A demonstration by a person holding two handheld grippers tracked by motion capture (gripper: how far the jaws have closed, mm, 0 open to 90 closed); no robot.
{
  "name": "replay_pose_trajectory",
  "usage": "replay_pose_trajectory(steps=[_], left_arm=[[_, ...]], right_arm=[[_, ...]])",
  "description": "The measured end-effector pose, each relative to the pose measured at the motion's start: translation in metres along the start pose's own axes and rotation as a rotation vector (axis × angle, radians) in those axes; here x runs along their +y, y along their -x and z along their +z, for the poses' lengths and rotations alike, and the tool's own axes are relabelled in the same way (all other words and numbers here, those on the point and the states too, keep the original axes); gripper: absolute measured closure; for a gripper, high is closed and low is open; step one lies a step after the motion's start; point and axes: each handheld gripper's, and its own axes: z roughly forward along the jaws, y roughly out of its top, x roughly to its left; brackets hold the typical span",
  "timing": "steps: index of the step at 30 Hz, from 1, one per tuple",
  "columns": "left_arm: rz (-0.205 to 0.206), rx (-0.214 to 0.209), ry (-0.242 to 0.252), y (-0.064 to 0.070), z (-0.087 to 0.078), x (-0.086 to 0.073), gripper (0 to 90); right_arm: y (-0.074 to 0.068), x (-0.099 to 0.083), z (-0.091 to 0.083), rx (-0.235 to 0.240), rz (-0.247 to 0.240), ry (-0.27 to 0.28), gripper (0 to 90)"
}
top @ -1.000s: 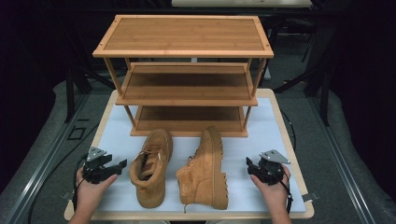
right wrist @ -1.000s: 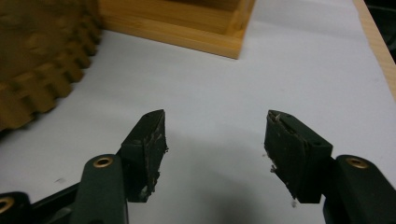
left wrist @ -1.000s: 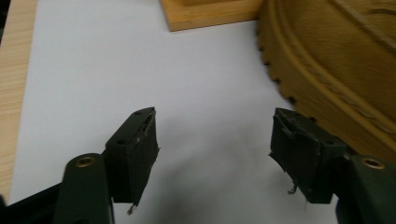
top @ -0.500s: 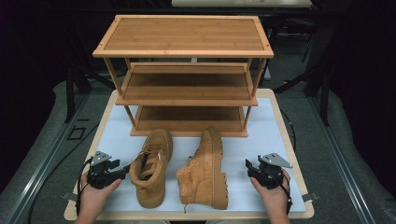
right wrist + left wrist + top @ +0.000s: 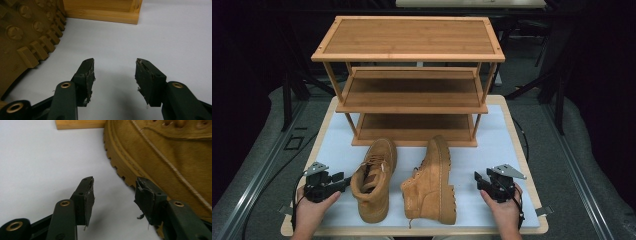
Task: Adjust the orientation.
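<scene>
The left hand-held gripper (image 5: pixel 343 181) was open and empty, with the upright boot (image 5: pixel 373 177) just to its right, so it should slide closer and pinch the boot's edge, while the right hand-held gripper (image 5: pixel 478 179) waited open beside the tipped boot (image 5: pixel 432 182).

We find no text, label, brand, number or sign that can be read in any of these views. The two tan boots (image 5: pixel 404 182) near the front edge of the counter (image 5: pixel 512 145) show only plain suede, stitching and a lugged sole with moulded cross shapes, no lettering. The wooden shoe rack (image 5: pixel 409 75) toward the back edge is unmarked as well.
</scene>
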Motion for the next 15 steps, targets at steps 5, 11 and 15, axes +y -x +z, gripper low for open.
replay_pose_trajectory(steps=[5, 11, 15], left_arm=[[-0.028, -0.024, 0.017, 0.008, -0.014, 0.012, 53.1], [-0.009, -0.031, -0.006, 0.019, -0.039, 0.035, 55.5], [0.033, -0.030, -0.006, 0.030, -0.056, 0.056, 54.9]], right_arm=[[0.000, 0.000, 0.001, 0.001, 0.001, -0.006, 49.7], [0.000, 0.000, 0.002, -0.003, 0.005, -0.019, 48.8], [0.002, 0.000, 0.000, 0.006, 0.014, -0.012, 48.8]])
